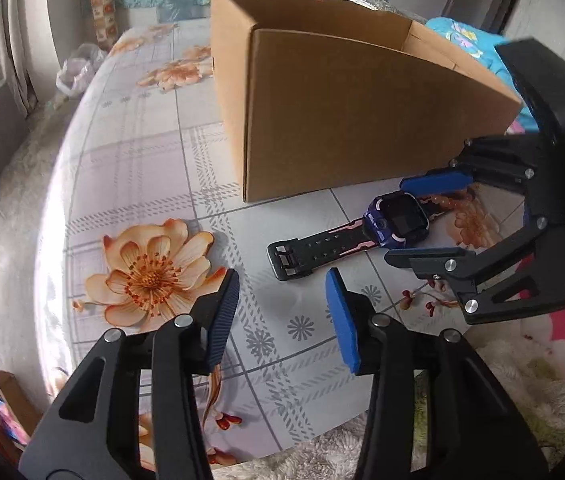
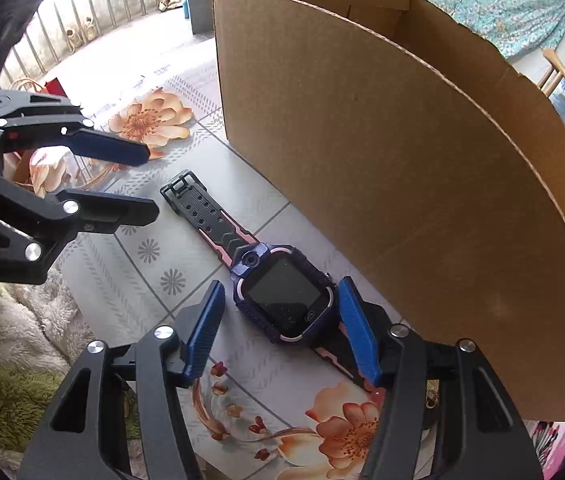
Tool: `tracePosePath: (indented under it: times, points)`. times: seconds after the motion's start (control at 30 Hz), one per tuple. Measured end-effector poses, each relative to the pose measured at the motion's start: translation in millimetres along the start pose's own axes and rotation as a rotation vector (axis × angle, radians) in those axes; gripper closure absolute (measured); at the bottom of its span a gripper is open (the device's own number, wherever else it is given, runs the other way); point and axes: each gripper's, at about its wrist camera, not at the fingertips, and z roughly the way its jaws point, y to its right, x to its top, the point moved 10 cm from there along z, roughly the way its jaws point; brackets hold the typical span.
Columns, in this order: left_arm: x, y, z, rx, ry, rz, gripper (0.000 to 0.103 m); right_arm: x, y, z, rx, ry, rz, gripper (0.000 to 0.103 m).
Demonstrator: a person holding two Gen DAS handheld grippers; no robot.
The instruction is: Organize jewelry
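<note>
While my right gripper [image 2: 280,330] straddles the watch [image 2: 282,300] face, jaws parted, seemingly not touching it, my left gripper [image 1: 282,314] hovers half-open, empty, beside the cardboard box [image 1: 346,112].

A watch [image 2: 282,300] is laid flat on the table [image 1: 130,184], just before the near wall of a cardboard box [image 1: 354,112] that is stood behind it. The watch case is flanked by the right claw [image 2: 280,332], one finger on each side. The left claw [image 1: 282,312] is held near the strap's buckle end [image 1: 282,260], apart from it.
</note>
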Motion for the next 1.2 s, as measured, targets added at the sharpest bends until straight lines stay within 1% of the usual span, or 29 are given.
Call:
tracePosePath:
  times: [0.17,0.23,0.33,0.47,0.53,0.7,0.73,0.77,0.9,1.0,1.2]
  points:
    - [1,-3,6,-0.112,-0.033,-0.101,0.061,0,0,-3,0.004,0.025,0.021,0.052]
    - [2,-5,8,-0.142,-0.036,-0.143,0.061,-1,2,-4,0.036,0.041,0.063,0.052]
    - [5,-6,10,-0.192,-0.043,-0.194,0.061,-2,9,-6,0.115,0.067,0.15,0.052]
    - [9,-2,11,-0.285,-0.053,-0.27,0.061,-2,16,-10,0.188,0.094,0.22,0.052]
    - [12,0,13,-0.331,-0.059,-0.309,0.061,-4,20,-10,0.199,0.101,0.23,0.052]
    - [19,-3,18,-0.405,-0.059,-0.407,0.059,-8,24,-13,0.212,0.115,0.239,0.052]
    - [21,-5,19,-0.421,-0.058,-0.428,0.058,-11,33,-15,0.213,0.116,0.236,0.052]
    - [22,-6,19,-0.437,-0.056,-0.449,0.056,-11,33,-15,0.211,0.116,0.232,0.052]
    - [28,-9,22,-0.478,-0.027,-0.514,0.054,-11,27,-13,0.18,0.119,0.19,0.052]
    - [33,-7,24,-0.465,-0.021,-0.503,0.053,-12,25,-15,0.167,0.122,0.166,0.052]
    - [39,6,31,-0.465,-0.014,-0.467,0.052,-12,21,-18,0.18,0.132,0.16,0.052]
